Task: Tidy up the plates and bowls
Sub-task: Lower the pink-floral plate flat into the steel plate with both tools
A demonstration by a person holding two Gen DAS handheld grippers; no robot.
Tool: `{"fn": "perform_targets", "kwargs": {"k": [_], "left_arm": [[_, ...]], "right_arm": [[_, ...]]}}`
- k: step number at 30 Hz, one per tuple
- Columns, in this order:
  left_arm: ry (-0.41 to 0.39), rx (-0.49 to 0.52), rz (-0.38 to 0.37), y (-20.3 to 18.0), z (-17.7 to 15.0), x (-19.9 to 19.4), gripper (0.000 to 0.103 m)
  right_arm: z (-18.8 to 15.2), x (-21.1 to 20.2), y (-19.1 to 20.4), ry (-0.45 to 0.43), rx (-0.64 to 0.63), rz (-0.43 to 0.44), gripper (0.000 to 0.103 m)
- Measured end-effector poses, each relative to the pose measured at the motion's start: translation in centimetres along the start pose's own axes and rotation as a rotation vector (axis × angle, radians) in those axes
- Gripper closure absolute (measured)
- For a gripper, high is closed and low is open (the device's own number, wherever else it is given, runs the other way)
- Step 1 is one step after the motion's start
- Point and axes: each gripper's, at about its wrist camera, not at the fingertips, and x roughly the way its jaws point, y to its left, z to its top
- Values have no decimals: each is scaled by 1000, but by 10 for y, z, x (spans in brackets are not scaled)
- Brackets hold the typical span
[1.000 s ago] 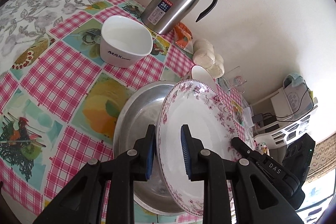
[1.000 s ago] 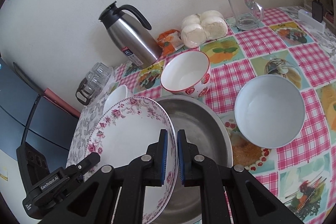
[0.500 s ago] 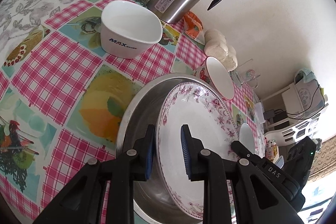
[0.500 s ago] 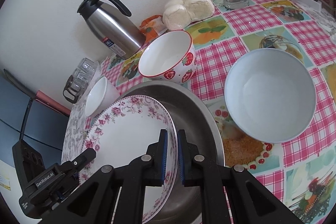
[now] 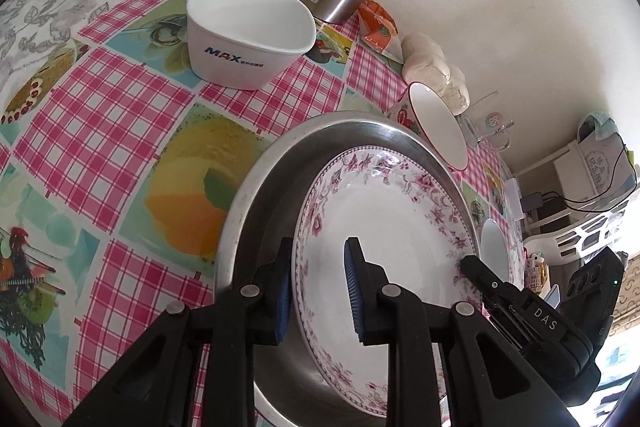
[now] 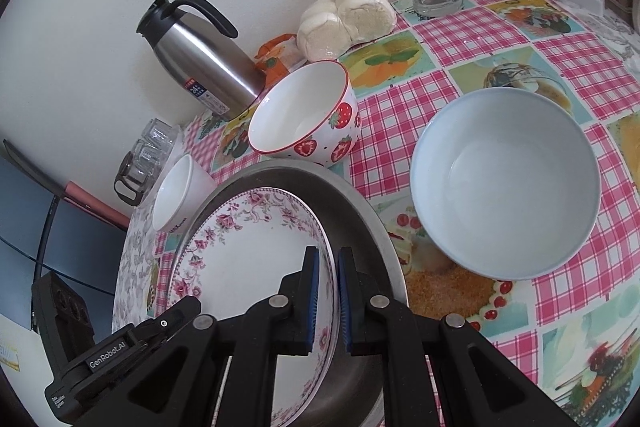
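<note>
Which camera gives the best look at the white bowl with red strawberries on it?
The right wrist view: the white strawberry-patterned bowl shows whole, with rim, inside and berries. The left wrist view catches it edge-on behind the steel basin, squashed near the wall.
</note>
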Motion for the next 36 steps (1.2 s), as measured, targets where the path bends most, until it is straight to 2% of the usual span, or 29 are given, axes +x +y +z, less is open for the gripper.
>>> {"fn": "perform_targets", "kwargs": {"k": [13,24,31,36], "left_arm": [[19,69,66,-12,-2,6,79],[54,38,78,-8,-3,2,77],[33,1,89,0,-3,-6,78],[42,12,108,-1,-5,-7,78]], "right_arm": [[-2,5,-5,17,-4,-17,93],[-4,4,-7,26,4,-15,94],[-5,4,-6,34,5,-10,92],[-5,3,-8,34,14,-2,92]]}}
